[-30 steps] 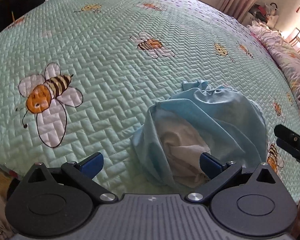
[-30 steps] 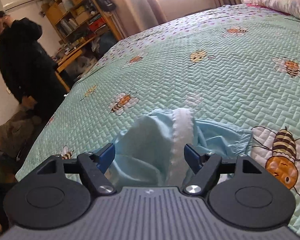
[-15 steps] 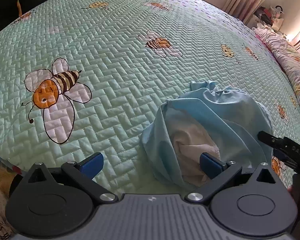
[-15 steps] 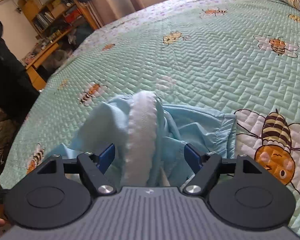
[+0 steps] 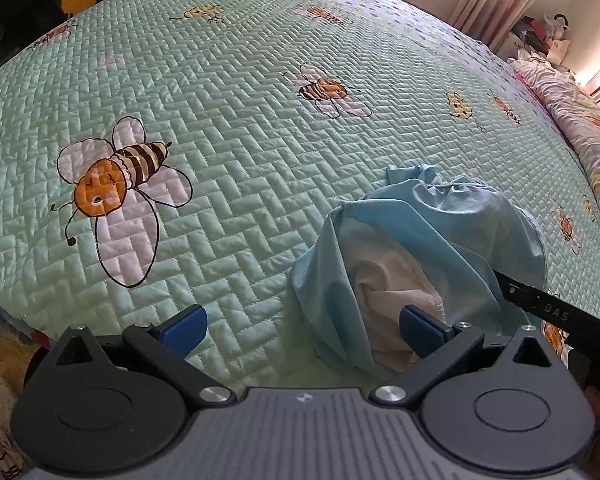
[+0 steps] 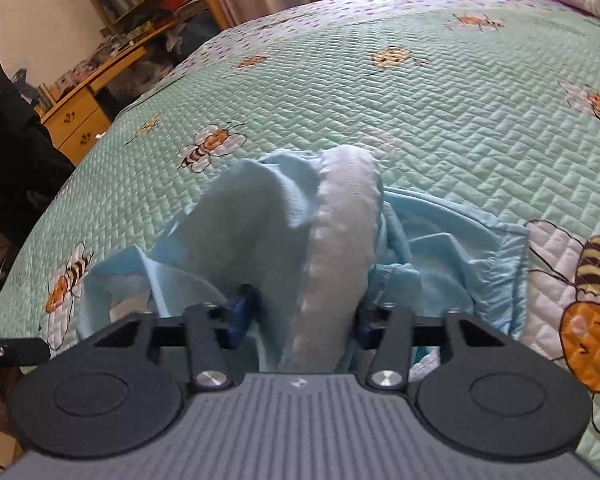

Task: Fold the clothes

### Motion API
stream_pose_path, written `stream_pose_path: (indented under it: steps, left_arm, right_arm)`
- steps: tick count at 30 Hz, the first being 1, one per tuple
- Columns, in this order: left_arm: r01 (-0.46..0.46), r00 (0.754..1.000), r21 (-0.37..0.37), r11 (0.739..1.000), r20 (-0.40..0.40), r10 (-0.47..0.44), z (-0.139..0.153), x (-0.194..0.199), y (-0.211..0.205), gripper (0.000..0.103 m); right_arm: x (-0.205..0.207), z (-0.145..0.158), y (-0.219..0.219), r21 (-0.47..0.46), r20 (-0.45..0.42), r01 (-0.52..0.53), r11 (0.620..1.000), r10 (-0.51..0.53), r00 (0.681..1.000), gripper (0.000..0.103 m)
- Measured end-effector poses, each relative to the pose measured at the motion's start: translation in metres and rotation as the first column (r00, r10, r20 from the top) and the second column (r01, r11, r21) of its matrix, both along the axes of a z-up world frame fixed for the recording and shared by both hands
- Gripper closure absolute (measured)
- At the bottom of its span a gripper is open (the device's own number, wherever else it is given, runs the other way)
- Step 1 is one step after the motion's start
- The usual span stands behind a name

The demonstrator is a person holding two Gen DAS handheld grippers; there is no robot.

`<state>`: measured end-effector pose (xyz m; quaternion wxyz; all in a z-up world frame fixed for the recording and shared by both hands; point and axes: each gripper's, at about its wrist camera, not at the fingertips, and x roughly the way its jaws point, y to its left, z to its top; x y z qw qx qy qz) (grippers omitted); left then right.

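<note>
A light blue garment (image 5: 440, 220) lies crumpled on the bee-print quilt (image 5: 220, 120), its white lining showing. My left gripper (image 5: 302, 328) stands open at the garment's near edge; its right pad (image 5: 420, 330) is against the white lining and its left pad is over bare quilt. In the right wrist view the garment (image 6: 260, 208) bulges up with its white waistband (image 6: 340, 240) running between the fingers. My right gripper (image 6: 302, 314) is closing around that bunched band, and no firm pinch shows. One of its black fingers (image 5: 540, 304) reaches onto the garment from the right.
The bed's near edge runs at the lower left (image 5: 12, 312). A pink floral duvet (image 5: 572, 120) lies along the far right. A wooden desk with shelves (image 6: 80, 120) and a person in dark clothing (image 6: 4, 140) stand beyond the bed's left side.
My right gripper came down onto the garment and its jaws narrowed around the white waistband. Its finger slid further onto the cloth in the left wrist view. The left gripper stayed put.
</note>
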<state>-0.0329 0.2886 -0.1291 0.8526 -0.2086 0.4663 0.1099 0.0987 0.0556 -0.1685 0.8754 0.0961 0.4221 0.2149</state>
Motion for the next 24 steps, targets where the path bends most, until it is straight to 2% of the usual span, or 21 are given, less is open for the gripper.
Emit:
stream_pose_path:
  steps: [1,3,6,11,14,18,22,24]
  left_arm:
    - [0.0,1.0,0.0,1.0,0.0,0.0,0.0,0.0,0.0,0.001]
    - [-0.002,1.0,0.0,1.0,0.001,0.002,-0.001,-0.001,0.001,0.001]
    - [-0.006,1.0,0.002,1.0,-0.002,0.006,-0.002,-0.001,0.003,0.001]
    - [-0.013,1.0,-0.004,1.0,-0.006,0.013,-0.005,-0.001,0.007,0.001]
    - [-0.016,1.0,-0.008,1.0,-0.005,0.016,-0.006,-0.002,0.008,0.001]
    - [-0.022,1.0,-0.005,1.0,0.004,0.022,-0.005,-0.003,0.009,0.001]
    - [-0.029,0.999,-0.009,1.0,0.024,0.029,-0.003,-0.005,0.01,0.001]
    - [-0.025,0.999,-0.007,1.0,0.032,0.025,-0.001,-0.004,0.008,0.001]
  right_arm:
    - [-0.001,0.001,0.0,0.005,0.006,-0.002,1.0,0.002,1.0,0.071]
    - [-0.003,0.003,0.0,0.015,0.019,-0.006,1.0,0.006,1.0,0.083]
    - [-0.005,0.009,-0.008,0.065,0.039,0.001,0.998,-0.004,0.999,0.091]
    - [-0.004,0.025,-0.032,0.218,0.062,0.032,0.975,-0.047,0.997,0.093]
    - [0.003,0.039,-0.053,0.329,0.052,0.077,0.941,-0.1,0.994,0.094]
    - [0.009,0.07,-0.078,0.446,0.091,0.115,0.887,-0.173,0.981,0.094]
    - [0.015,0.106,-0.079,0.523,0.175,0.098,0.847,-0.219,0.96,0.094]
    - [0.012,0.123,-0.058,0.517,0.258,0.038,0.855,-0.198,0.945,0.094]
